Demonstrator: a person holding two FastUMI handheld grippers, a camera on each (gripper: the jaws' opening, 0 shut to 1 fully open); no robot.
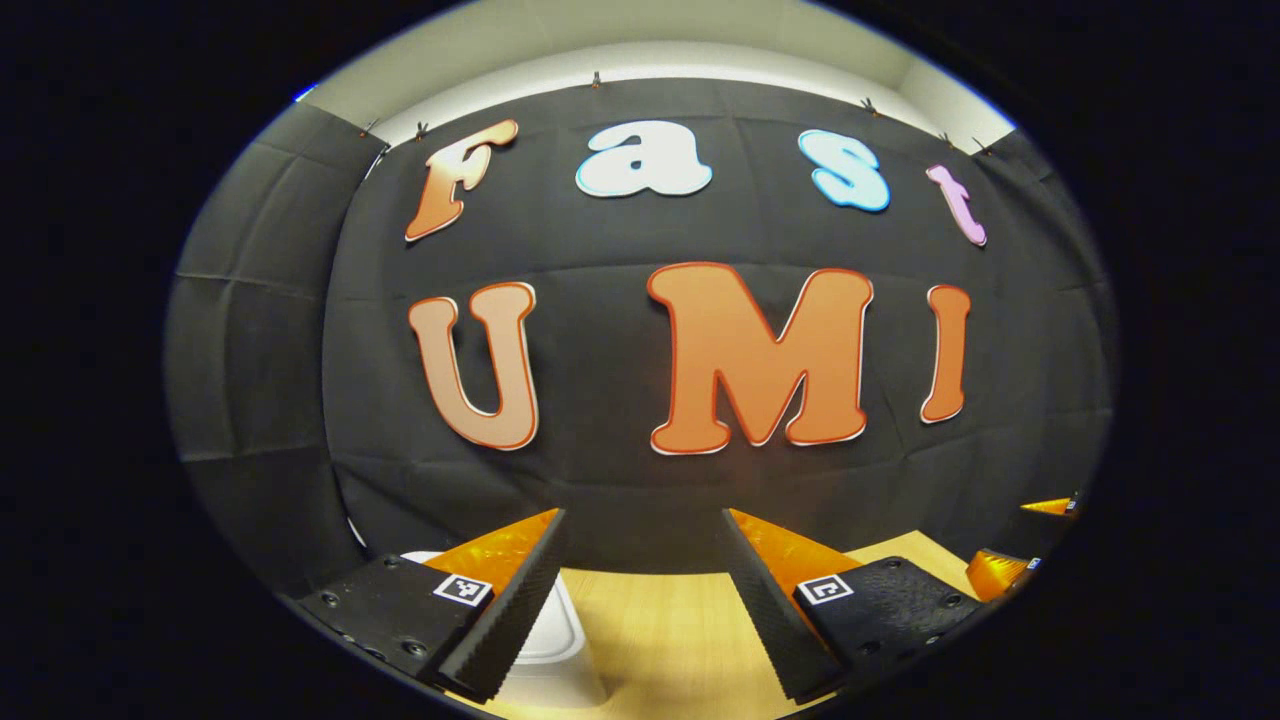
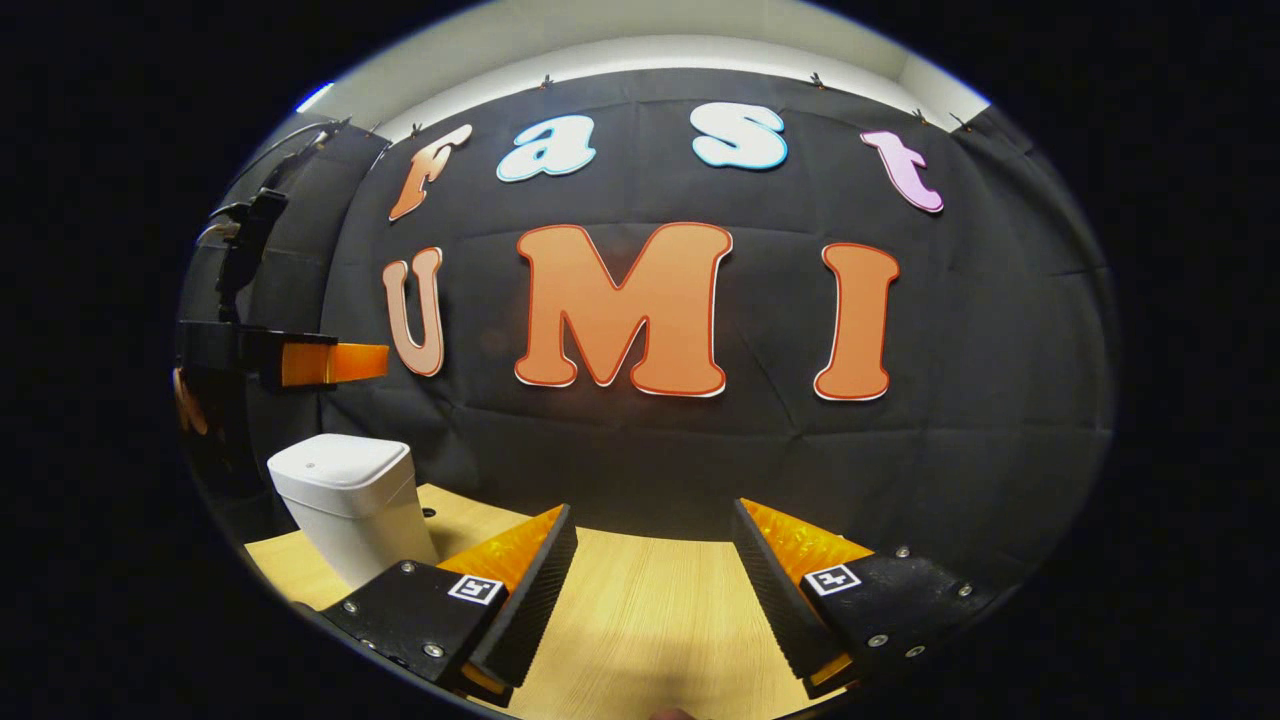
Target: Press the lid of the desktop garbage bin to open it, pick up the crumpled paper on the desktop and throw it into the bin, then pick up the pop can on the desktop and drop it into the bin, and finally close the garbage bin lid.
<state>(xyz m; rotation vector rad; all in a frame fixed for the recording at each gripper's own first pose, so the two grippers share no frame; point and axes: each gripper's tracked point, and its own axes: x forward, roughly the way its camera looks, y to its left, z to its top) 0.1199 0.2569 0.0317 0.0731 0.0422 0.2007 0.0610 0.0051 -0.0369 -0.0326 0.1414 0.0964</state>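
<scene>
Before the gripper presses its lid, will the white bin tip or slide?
The bin looks like thin, smooth plastic, so it is probably light and may slide on the wooden table. It is taller than wide and narrows downward, so an off-centre push might tip it.

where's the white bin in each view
Left gripper view: the garbage bin sits at bottom left, lid shut, partly behind that gripper's own near finger.
Right gripper view: it stands at lower left on the wooden desktop, whole lid visible.
Shared landmark: the black cloth wall behind the desktop.
</scene>
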